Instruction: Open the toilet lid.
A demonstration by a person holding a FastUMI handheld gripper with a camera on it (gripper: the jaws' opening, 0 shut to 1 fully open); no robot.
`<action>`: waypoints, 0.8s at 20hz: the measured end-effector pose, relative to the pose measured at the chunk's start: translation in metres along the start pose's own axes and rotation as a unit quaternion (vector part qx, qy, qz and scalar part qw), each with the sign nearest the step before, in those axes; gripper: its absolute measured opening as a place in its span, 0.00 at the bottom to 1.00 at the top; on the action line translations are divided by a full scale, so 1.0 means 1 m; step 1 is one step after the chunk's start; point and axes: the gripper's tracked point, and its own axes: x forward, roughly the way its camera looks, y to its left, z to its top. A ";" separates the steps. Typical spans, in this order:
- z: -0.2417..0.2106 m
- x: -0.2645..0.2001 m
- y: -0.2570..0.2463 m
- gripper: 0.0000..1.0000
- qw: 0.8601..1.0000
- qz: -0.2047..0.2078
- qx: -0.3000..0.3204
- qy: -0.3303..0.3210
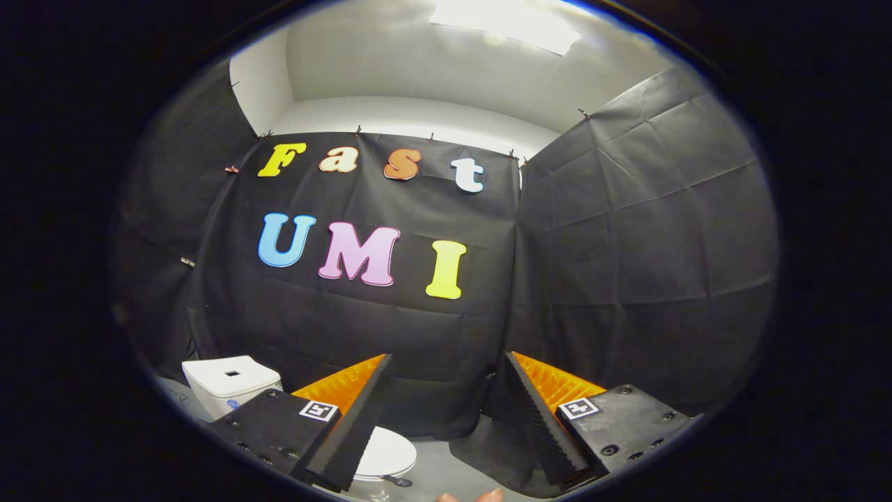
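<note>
A white toilet stands low down beyond my left finger, against the black cloth wall. Its tank [230,382] shows to the left of that finger, and its white lid [385,453] lies shut and flat just past the finger's tip, partly hidden by it. My gripper [449,362] is open, held well above and back from the toilet, with nothing between its fingers [352,425]. The wide gap between them looks onto the cloth wall.
Black cloth walls close in the booth ahead, to the left and to the right [641,265]. A fold of cloth [488,446] pools on the pale floor between the fingers. A ceiling light [505,21] glows overhead. Fingertips of a hand [470,497] peek in below.
</note>
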 end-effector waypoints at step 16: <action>-0.273 0.035 0.039 0.99 0.973 0.068 0.105 0.193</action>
